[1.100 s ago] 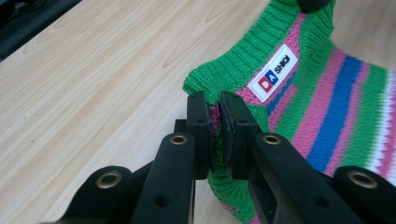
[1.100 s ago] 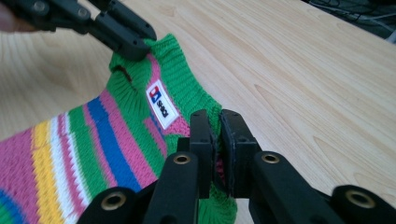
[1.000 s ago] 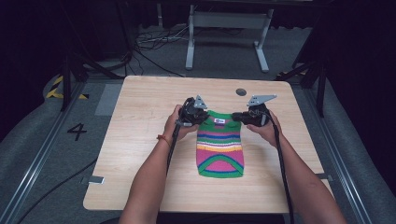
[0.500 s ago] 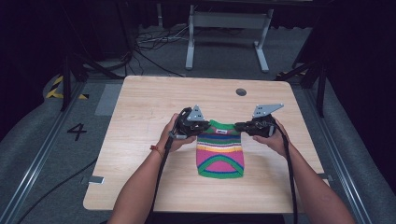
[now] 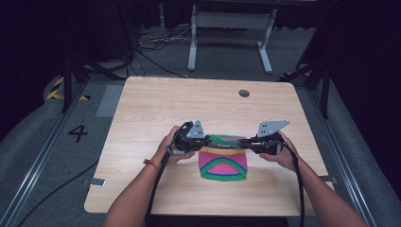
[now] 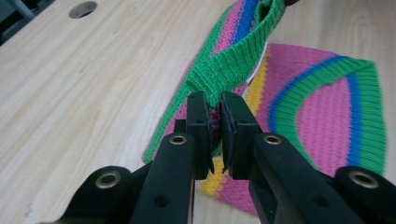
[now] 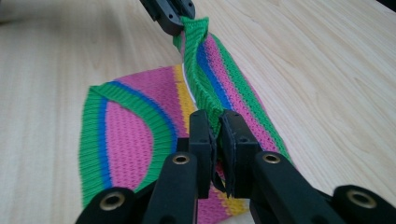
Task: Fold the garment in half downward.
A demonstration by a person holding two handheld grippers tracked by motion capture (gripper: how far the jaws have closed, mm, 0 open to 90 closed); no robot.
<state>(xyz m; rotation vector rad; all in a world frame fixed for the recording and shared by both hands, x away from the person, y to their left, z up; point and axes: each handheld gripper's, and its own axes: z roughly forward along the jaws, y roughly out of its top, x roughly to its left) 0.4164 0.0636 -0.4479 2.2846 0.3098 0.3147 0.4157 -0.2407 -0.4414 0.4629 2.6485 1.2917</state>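
**Striped knit garment, fold half made**

Knitted in green, pink, blue and yellow stripes, the small garment (image 5: 223, 161) is lying toward the near edge of the wooden surface (image 5: 156, 104), roughly midway between its left and right edges. The left tool (image 5: 206, 140) is pinching one far corner of the knit, jaws closed tight on the ribbed green hem (image 6: 224, 74); the right tool (image 5: 244, 141) is gripping the opposite far corner in the same way, jaws shut on the fabric. Between them the lifted far edge is hanging taut as a band above the part that is lying flat. Judged from this, the grasp and lift are done and the far half is being carried over the near half. Remaining, it seems: laying the raised edge down on the near hem, releasing both corners, and any further fold.
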